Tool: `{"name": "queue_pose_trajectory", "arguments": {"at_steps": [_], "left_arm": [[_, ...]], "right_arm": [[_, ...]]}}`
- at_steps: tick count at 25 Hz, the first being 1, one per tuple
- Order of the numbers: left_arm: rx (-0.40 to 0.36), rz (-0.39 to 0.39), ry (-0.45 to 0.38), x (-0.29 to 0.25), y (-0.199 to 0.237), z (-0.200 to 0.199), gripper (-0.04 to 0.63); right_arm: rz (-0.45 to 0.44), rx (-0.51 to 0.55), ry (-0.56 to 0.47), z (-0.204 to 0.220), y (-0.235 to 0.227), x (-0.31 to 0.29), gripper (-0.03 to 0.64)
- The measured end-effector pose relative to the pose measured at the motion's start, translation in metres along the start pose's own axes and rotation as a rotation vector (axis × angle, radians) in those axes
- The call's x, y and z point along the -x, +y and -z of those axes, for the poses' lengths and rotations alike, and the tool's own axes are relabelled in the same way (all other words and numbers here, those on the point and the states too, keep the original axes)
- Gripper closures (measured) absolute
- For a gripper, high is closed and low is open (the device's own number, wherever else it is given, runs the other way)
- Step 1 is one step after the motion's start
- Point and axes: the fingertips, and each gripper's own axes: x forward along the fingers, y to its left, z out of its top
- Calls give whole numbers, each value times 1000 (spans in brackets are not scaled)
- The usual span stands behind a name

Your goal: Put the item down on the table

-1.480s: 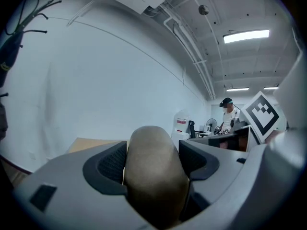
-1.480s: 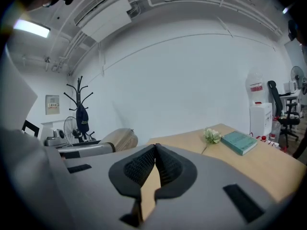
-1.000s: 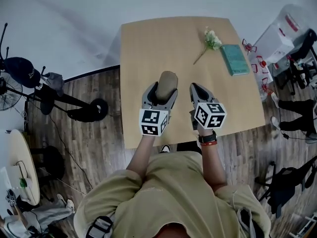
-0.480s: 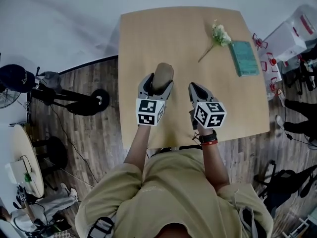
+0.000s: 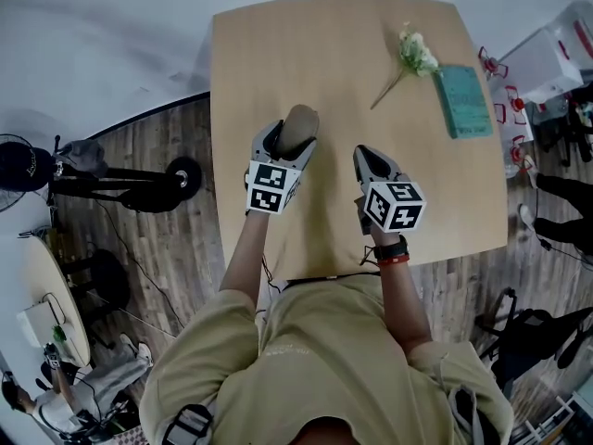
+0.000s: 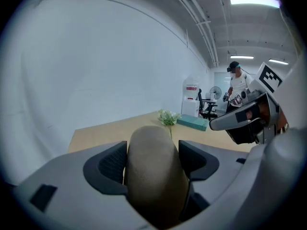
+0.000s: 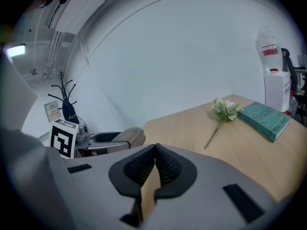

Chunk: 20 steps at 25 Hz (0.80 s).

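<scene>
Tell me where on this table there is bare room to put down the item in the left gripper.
The table is bare on its left and far side, from the left gripper holding the item to the far edge. The middle, between the right gripper and the flower, is free too. Only the far right is crowded: flower and book.

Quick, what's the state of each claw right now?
Left claw: closed on the tan rounded item.
Right claw: closed, holding nothing.
</scene>
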Motion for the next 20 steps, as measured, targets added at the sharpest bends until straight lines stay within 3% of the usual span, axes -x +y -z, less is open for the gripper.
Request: {"name": "queue_pose_trajectory", "arguments": {"at_steps": [7,20], "left_arm": [[-95,74,57,-40,6,12,244],[-287,356,86,-106,-25,34,244]], "right_arm": [[19,-36,22,1,-25,-24,601],[31,-83,60,12,-60,-44,601]]}}
